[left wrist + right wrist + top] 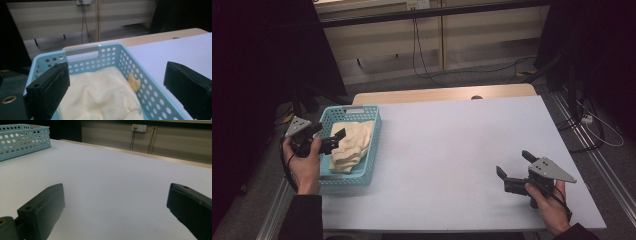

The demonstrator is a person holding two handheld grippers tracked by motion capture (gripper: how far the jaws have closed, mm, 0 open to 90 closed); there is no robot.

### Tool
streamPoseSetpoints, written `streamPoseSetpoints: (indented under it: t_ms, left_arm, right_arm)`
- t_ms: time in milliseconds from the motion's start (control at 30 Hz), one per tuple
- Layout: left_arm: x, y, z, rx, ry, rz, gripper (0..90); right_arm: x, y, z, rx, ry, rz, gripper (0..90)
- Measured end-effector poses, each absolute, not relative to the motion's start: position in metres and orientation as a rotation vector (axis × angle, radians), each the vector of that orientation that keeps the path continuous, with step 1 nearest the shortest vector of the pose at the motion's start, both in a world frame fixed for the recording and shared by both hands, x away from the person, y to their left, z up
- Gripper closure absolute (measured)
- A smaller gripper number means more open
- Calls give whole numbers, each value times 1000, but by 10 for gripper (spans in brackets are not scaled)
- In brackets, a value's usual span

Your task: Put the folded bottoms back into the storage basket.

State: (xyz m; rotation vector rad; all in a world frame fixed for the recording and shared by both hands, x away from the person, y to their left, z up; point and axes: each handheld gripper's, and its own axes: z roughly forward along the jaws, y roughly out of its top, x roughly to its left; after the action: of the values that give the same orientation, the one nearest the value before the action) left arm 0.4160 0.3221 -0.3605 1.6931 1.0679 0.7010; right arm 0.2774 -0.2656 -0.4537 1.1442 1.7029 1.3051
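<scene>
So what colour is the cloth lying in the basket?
Pale cream-yellow; the cloth shows best in the left gripper view, inside the light blue perforated basket.

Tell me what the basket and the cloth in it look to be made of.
Basket: likely moulded plastic, light blue, smooth, with rows of punched round holes and a handle slot. Cloth: seemingly soft cream fabric, matte, lying in loose rumpled folds; the weave is too blurred to tell.

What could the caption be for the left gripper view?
Open left tongs poised over a cream cloth in a blue basket.
</scene>
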Motion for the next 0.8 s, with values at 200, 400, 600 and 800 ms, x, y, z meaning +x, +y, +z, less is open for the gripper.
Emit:
streamPoseSetpoints:
  t_ms: [200,400,600,800]
  left_arm:
    - [401,318,-363,1701,1058,704,61]
    - [380,322,-364,1629,1077,696,64]
    - [369,314,-368,1700,1045,697,63]
    - [356,300,-369,1723,979,670,63]
  right_arm:
    - [277,-265,-453,1138,1706,1301,12]
    - [277,-265,-453,1142,1705,1300,12]
    - [277,-265,-453,1143,1705,1298,12]
    - [277,-265,-453,1143,1704,1298,12]
